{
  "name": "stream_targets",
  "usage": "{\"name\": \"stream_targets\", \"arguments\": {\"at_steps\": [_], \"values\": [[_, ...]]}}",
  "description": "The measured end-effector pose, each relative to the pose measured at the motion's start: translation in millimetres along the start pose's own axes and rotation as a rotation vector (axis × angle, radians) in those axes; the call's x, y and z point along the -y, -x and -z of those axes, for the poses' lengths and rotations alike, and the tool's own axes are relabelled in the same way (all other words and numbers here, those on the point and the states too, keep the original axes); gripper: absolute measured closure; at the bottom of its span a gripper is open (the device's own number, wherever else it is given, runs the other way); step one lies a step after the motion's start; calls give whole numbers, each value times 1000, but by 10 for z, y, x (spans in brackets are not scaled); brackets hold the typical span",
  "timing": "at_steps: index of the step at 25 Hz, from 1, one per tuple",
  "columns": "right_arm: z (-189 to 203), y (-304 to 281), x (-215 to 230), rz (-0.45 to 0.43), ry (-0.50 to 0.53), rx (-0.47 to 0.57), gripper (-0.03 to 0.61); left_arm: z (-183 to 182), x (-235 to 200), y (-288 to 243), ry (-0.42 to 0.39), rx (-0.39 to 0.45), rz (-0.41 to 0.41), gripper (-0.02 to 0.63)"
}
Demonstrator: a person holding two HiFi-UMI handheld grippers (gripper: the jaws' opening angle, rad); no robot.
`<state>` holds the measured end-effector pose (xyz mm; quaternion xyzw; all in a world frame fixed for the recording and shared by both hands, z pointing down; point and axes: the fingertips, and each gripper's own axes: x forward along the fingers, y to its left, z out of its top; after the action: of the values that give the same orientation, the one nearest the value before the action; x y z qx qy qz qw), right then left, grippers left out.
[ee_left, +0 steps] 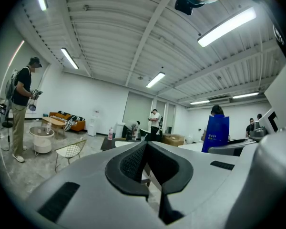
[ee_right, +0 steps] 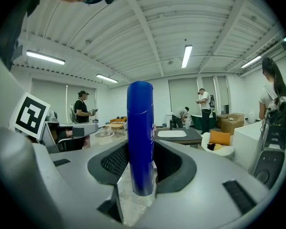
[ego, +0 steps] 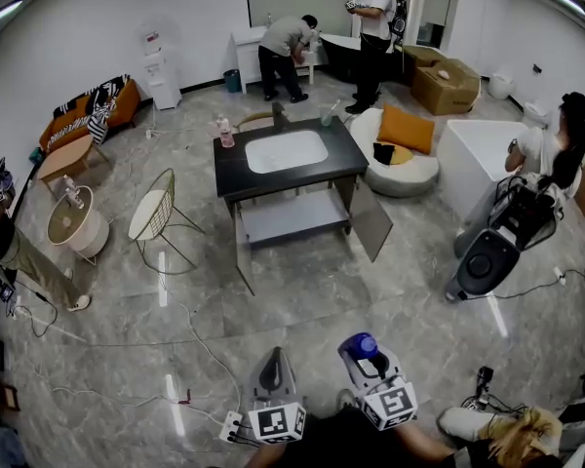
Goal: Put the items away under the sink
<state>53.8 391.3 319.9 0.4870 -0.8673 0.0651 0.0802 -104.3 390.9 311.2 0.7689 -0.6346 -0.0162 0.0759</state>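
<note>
1. Bottle point(ee_right: 140, 113): blue and upright, it is clamped low on its body by the right claw point(ee_right: 140, 149), well short of the sink. It looks top-heavy, so a swing on the walk could tilt it or work it loose.
2. Left claw point(ee_left: 146, 149): it is closed on nothing, so it cannot steady the bottle unless it is opened first.
3. Cables point(ego: 200, 344): they cross the floor between the person and the sink, and a foot could snag one.
4. Doors point(ego: 370, 224): both stand open and splay toward the near side, so a claw or the bottle could clip one.
5. Shelf point(ego: 292, 217): it sits low under the sink. A tall bottle set down tilted may topple, or its cap may strike the bench point(ego: 346, 159) edge above.
</note>
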Motion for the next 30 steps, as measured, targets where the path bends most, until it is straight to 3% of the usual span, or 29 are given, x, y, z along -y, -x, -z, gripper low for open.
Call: {"name": "stream_targets", "arguments": {"at_steps": [8, 14, 19, 30], "values": [[-39, -304, -235, 21, -3, 8, 420, 53, -289, -78, -2, -8, 38, 598], [-50, -597, -146, 10, -9, 3, 422, 76, -345, -349, 0, -20, 45, 598], [-84, -1064, 181, -28, 5, -1, 420, 52, -363, -854, 11, -8, 30, 598], [-306, -2120, 1312, -132, 34, -25, 420, -49, -317, -2230, 4, -2, -105, 598]]}}
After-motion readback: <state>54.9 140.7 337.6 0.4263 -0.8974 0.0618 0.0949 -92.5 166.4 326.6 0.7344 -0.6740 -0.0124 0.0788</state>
